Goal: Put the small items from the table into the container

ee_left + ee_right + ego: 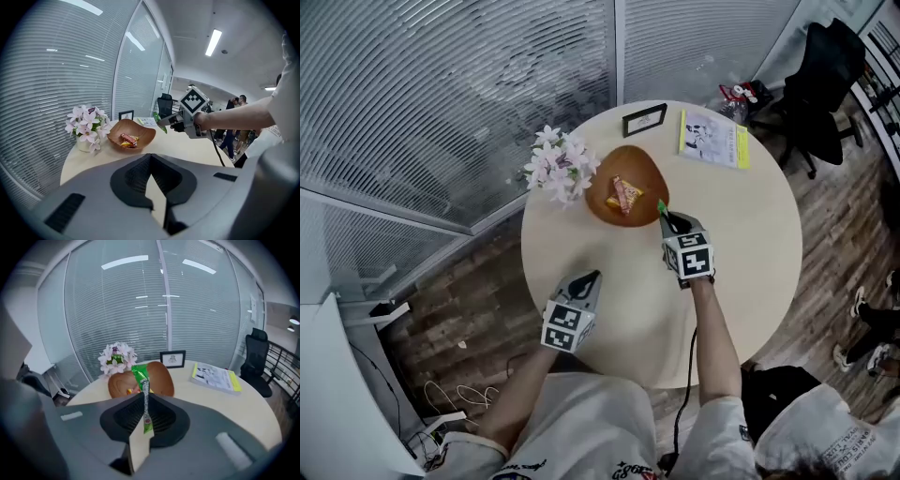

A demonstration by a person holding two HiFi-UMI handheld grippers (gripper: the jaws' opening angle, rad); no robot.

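A brown wooden bowl [645, 161] sits at the back of the round table [750, 244] with orange and red wrapped sweets [625, 194] inside. My right gripper [667, 216] hovers just at the bowl's near right rim, shut on a green packet [662, 206] that sticks up from its jaws. In the right gripper view the green packet [140, 376] stands edge-on in front of the bowl [161, 376]. My left gripper [593, 276] hangs over the table's near left part, jaws together and nothing in them. The left gripper view shows the bowl [145, 133], the sweets [128, 139] and the right gripper [161, 123].
A pot of pale flowers [561, 164] stands left of the bowl. A small picture frame [644, 119] and a yellow-edged booklet [713, 138] lie at the table's far side. A black office chair [825, 84] is beyond the table, and people stand in the background [236, 122].
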